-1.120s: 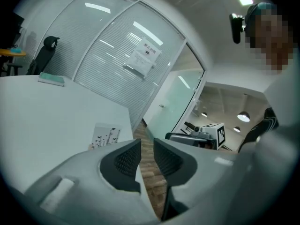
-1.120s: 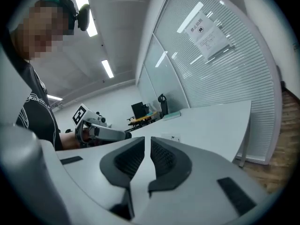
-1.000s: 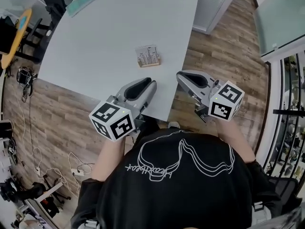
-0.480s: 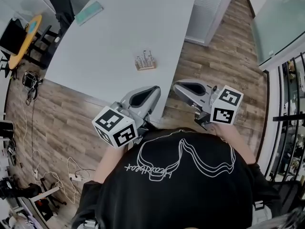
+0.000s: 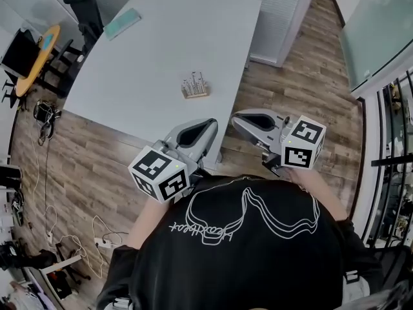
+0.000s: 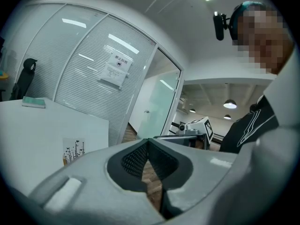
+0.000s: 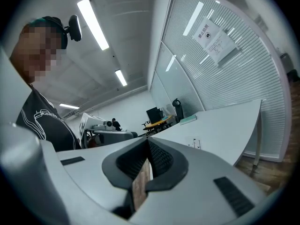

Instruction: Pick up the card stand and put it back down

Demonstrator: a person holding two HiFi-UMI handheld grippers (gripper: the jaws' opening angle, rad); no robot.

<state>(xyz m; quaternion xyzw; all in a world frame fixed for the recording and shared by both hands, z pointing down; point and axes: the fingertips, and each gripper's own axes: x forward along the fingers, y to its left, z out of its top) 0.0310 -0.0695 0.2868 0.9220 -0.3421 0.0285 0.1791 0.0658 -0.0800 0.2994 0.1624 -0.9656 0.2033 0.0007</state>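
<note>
The card stand [image 5: 194,87], a small wooden base holding an upright white card with dark marks, rests on the white table [image 5: 155,44] near its front right edge. It also shows at the left in the left gripper view as the card stand [image 6: 73,150], and small in the right gripper view as the card stand [image 7: 195,144]. My left gripper [image 5: 208,123] is shut and empty at the table's front edge, short of the stand. My right gripper [image 5: 236,117] is shut and empty, held over the wooden floor right of the table corner.
A teal book [image 5: 122,23] lies at the table's far left corner. A black chair [image 5: 82,5] and a yellow round table [image 5: 31,49] stand at the left. Cables lie on the wood floor [image 5: 64,173]. Glass partitions run along the far side and right.
The left gripper's jaws have closed. Both grippers have pulled back toward my body, and the table and stand sit further from them in the head view.
</note>
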